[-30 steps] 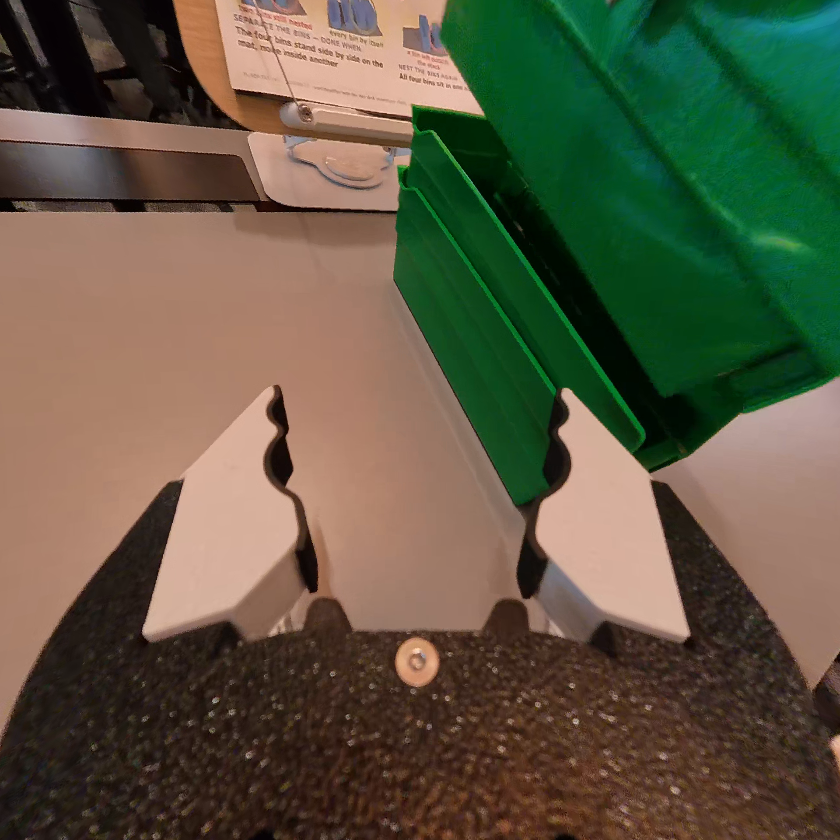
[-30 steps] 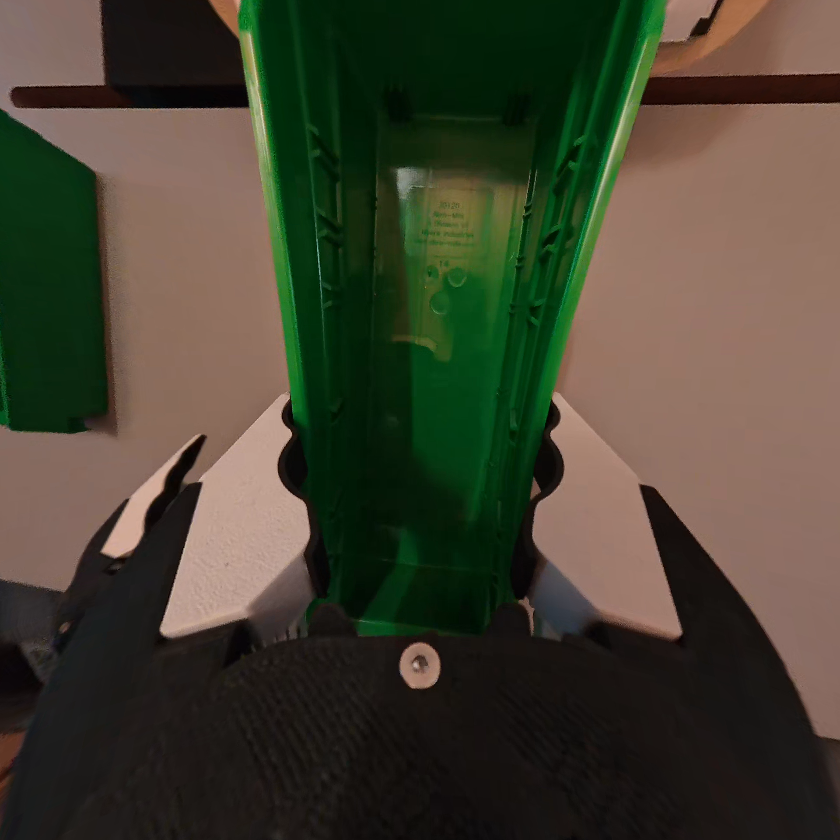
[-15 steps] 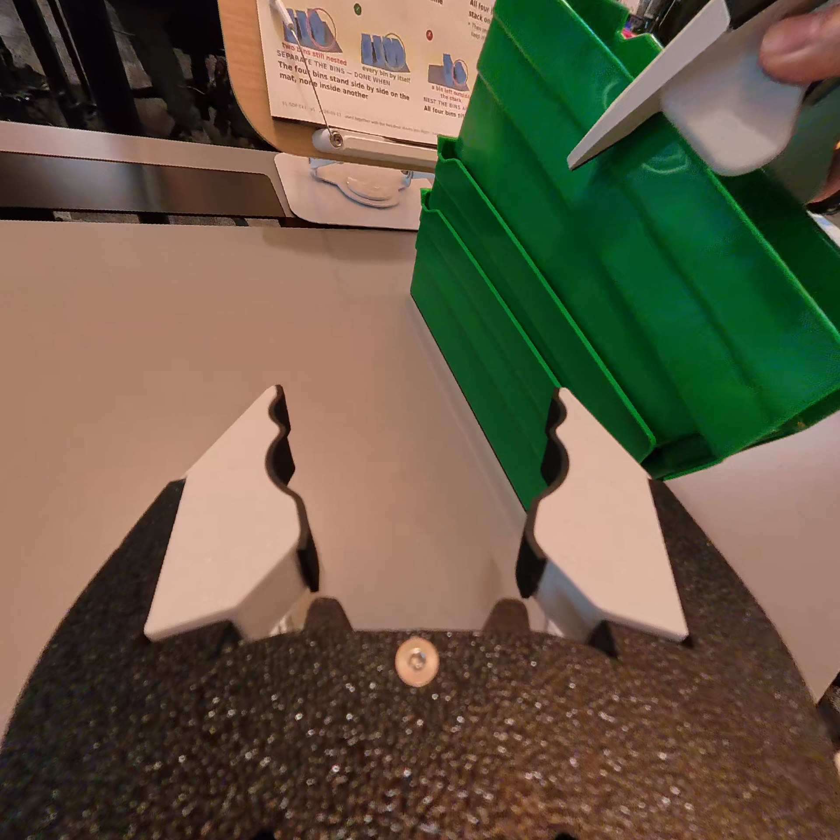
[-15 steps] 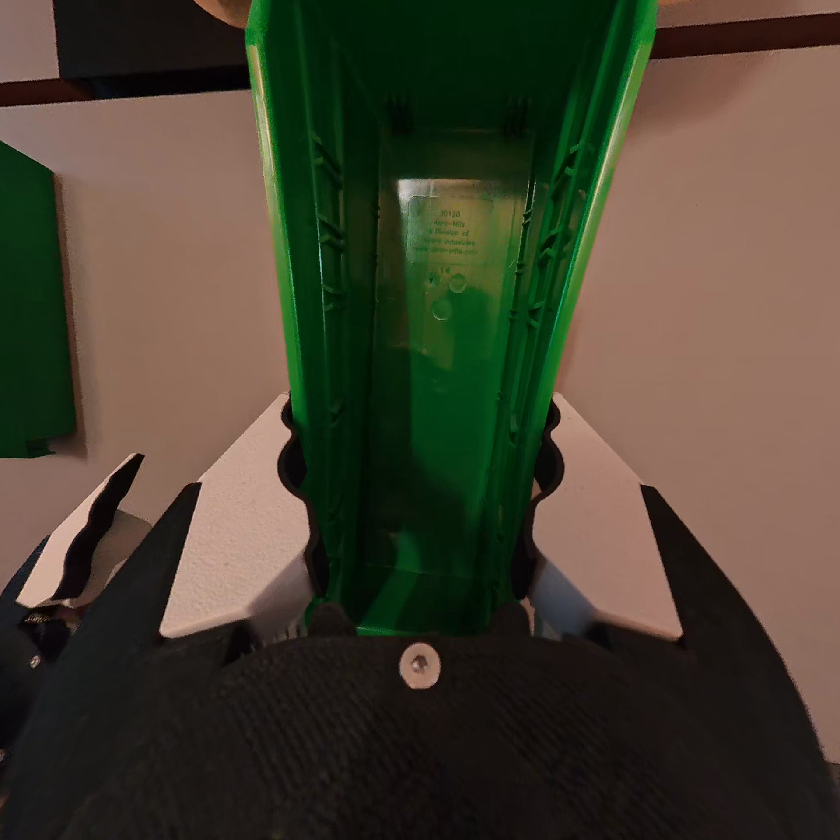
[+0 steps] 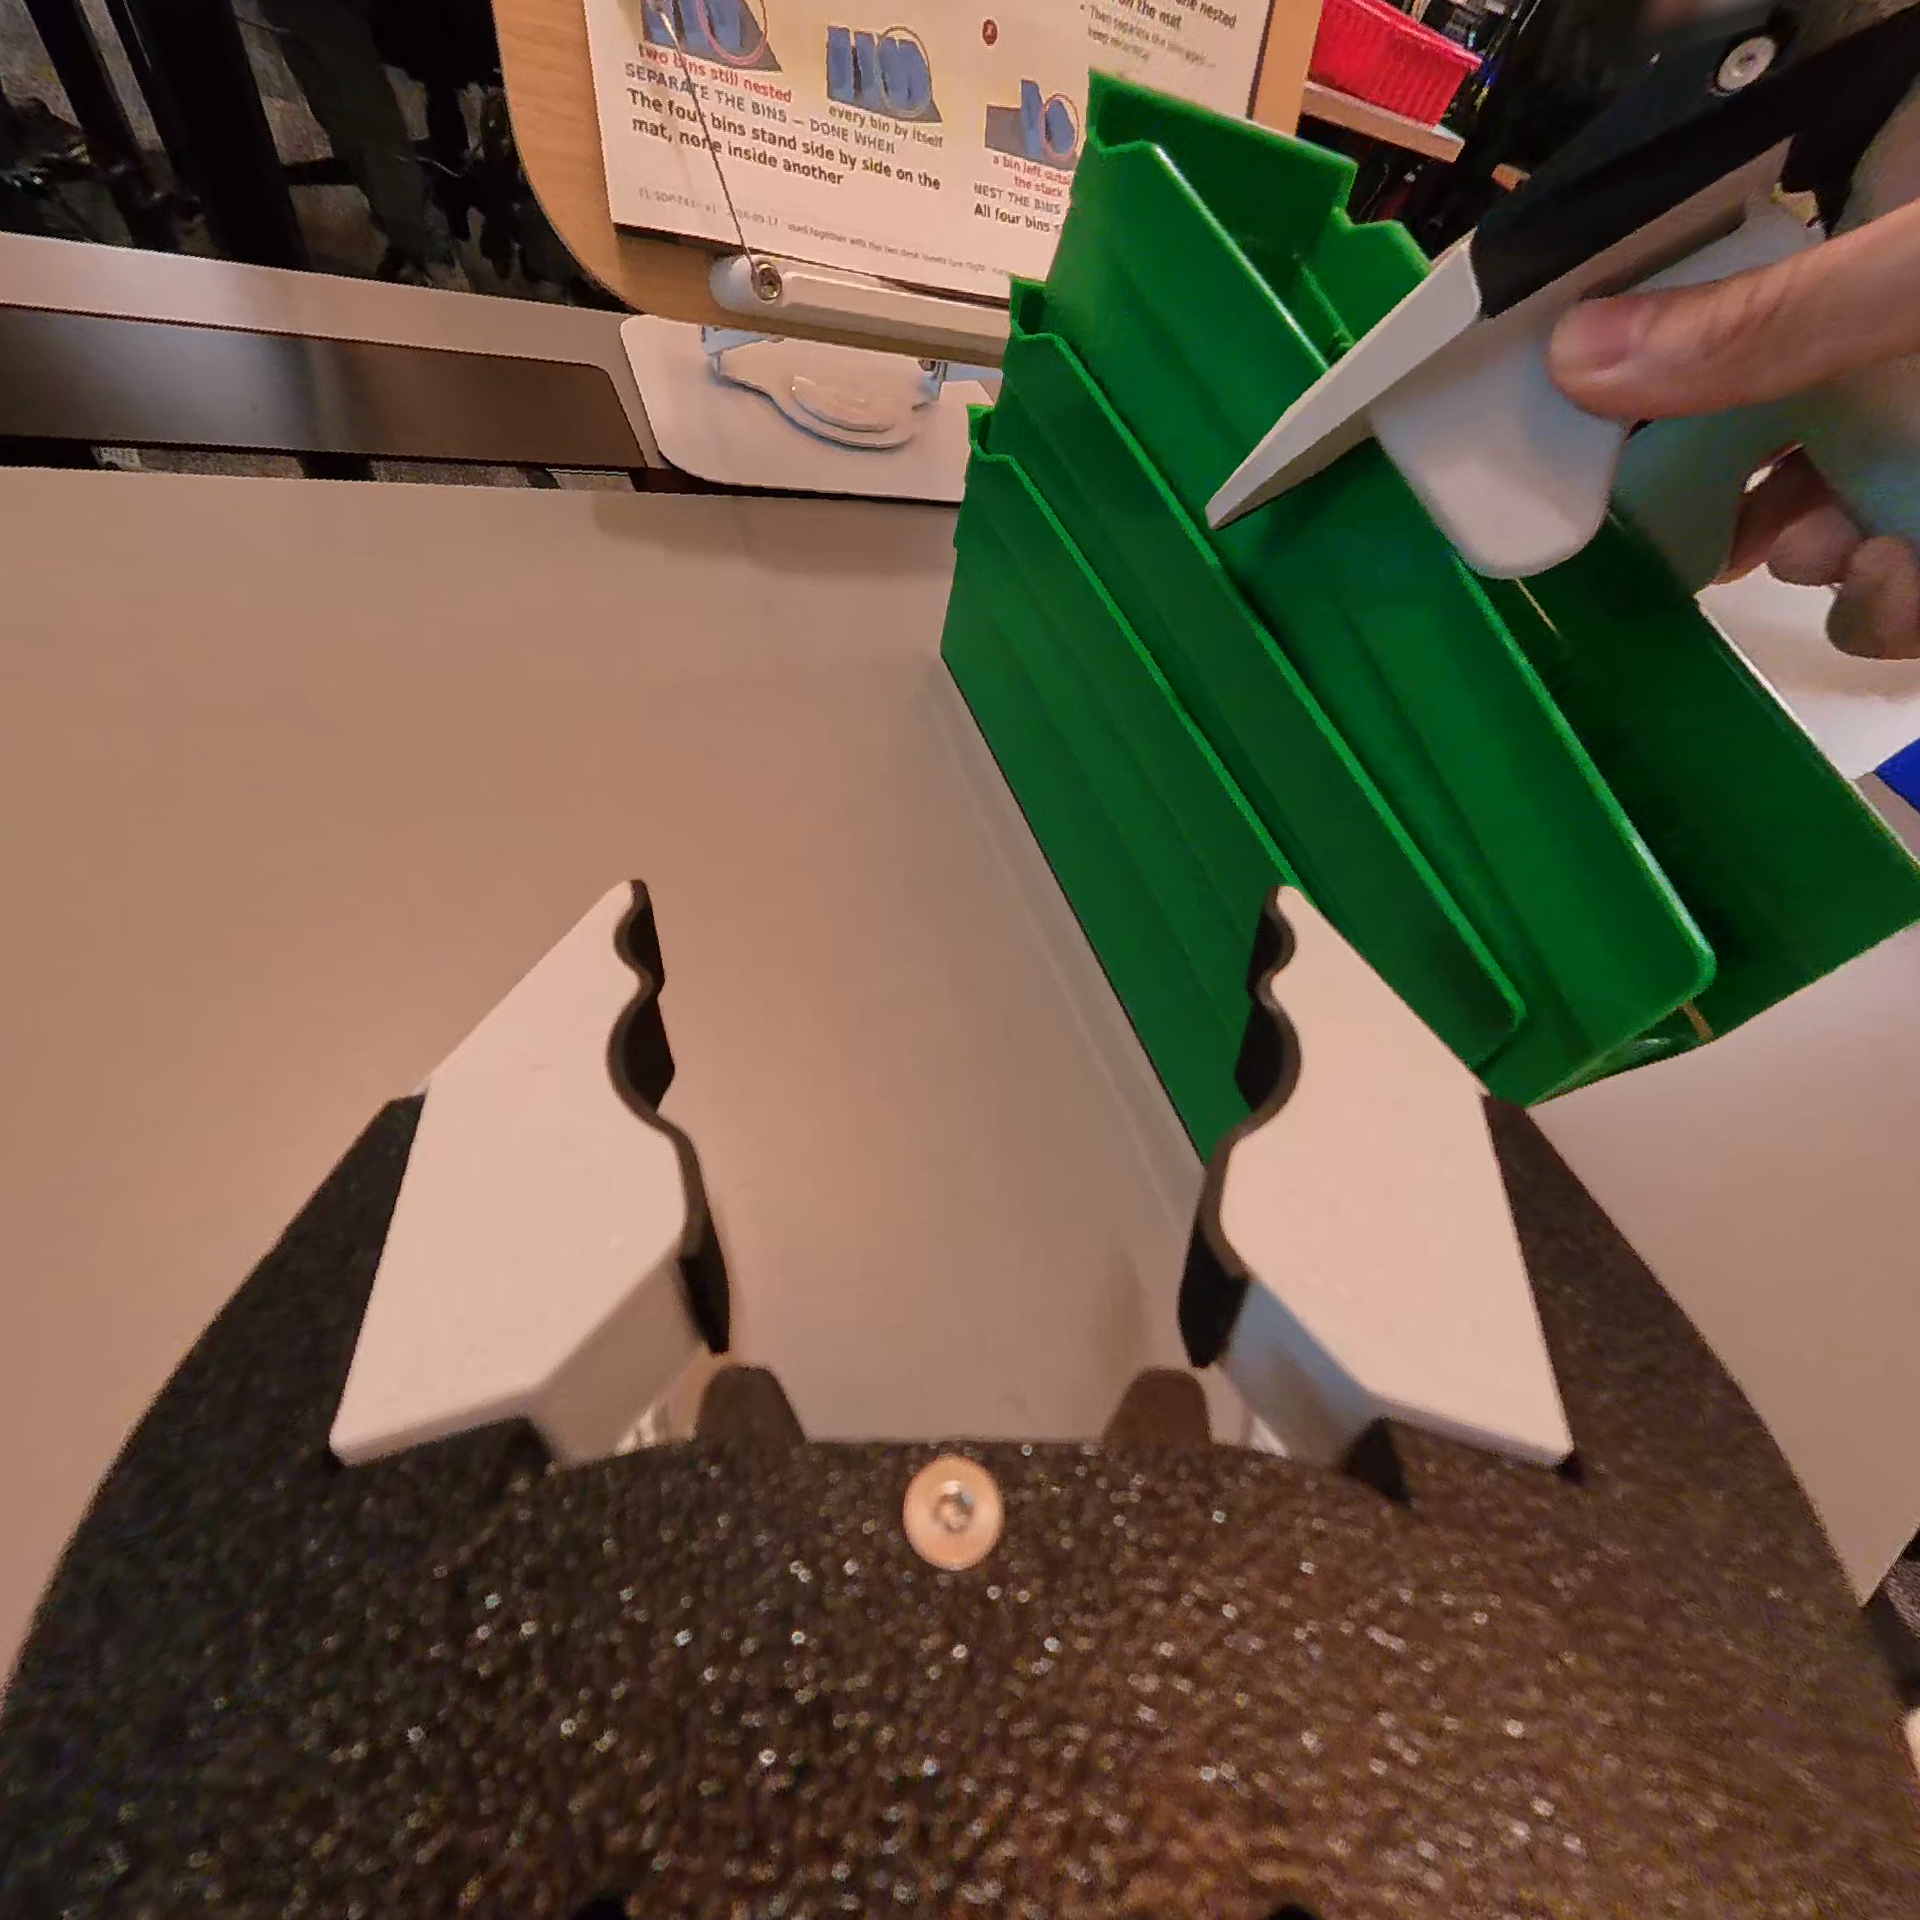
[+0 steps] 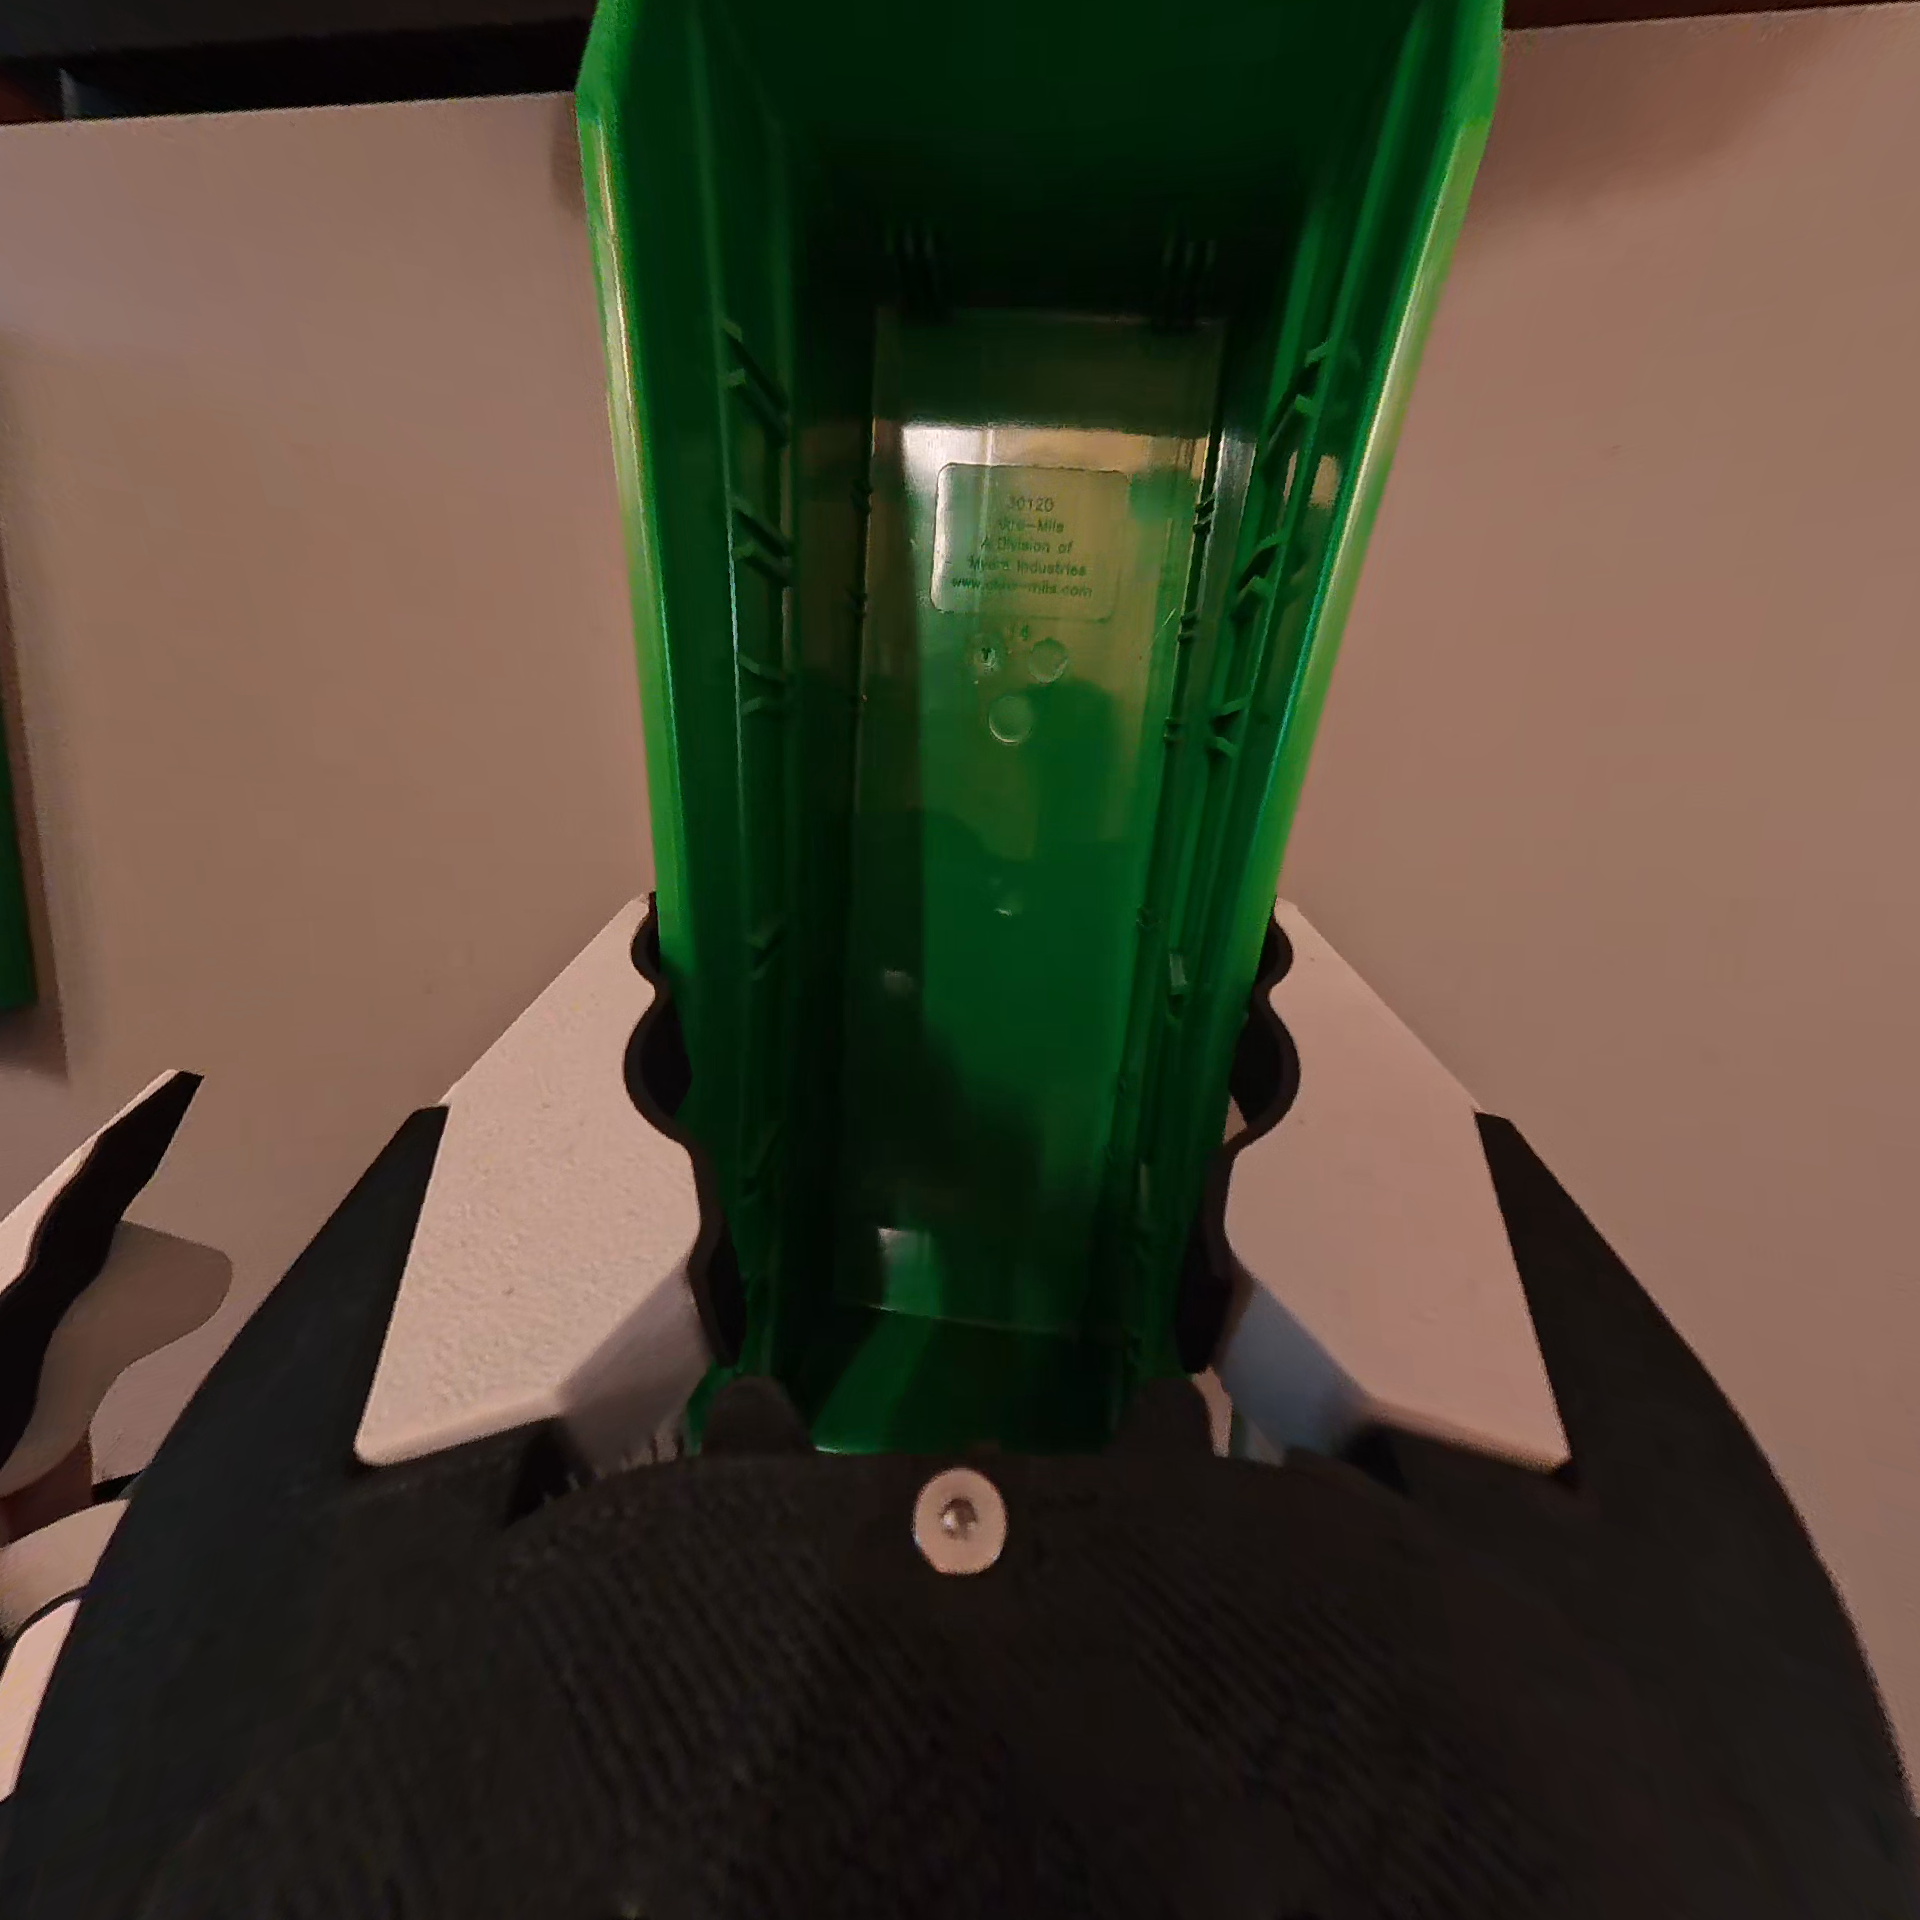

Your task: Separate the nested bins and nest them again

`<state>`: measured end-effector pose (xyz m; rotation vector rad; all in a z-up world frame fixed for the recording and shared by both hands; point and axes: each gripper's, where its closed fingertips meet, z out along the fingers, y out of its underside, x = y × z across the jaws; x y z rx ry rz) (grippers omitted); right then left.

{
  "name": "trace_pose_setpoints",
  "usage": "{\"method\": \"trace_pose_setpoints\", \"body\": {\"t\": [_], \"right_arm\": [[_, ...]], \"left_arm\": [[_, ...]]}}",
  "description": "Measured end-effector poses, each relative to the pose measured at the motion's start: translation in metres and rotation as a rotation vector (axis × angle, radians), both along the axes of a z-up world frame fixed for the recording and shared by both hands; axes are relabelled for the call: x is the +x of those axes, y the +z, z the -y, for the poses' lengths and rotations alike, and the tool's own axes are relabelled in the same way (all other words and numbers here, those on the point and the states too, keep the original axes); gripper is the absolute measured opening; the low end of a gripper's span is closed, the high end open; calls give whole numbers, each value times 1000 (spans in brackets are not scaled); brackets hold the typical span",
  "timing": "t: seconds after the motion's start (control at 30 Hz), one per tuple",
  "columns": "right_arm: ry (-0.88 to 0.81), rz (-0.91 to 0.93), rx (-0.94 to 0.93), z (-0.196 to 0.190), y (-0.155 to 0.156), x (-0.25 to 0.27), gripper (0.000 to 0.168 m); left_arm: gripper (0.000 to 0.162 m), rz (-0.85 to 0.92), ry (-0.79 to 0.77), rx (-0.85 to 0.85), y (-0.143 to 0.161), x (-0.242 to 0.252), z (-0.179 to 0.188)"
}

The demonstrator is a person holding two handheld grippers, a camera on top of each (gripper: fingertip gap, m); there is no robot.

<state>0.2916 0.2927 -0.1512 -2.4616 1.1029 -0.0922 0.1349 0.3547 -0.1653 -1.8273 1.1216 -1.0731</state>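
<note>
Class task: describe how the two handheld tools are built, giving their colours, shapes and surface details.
Each tool, left and right, has two pale grey wedge-shaped fingers with wavy black inner pads, mounted on a rough black body with one silver screw.

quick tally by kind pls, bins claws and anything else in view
green bins: 3 told apart, held bin plus nested pair
claws: 2, left claw, right claw
instruction card: 1
red basket: 1
total: 7

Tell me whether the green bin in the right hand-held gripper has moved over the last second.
Yes. In the left wrist view the held green bin has come down into the stack of green bins standing on the mat.
</note>
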Motion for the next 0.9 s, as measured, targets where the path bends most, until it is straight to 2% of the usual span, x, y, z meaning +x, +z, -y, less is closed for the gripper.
{"method": "trace_pose_setpoints", "body": {"t": [0.57, 0.9], "right_arm": [[13, -49, -75, -8, -20, 10, 115], [78, -16, -31, -13, -20, 12, 130]], "left_arm": [[111, -8, 17, -31, -4, -6, -9], [111, -1, 30, -15, 0, -9, -11]]}}
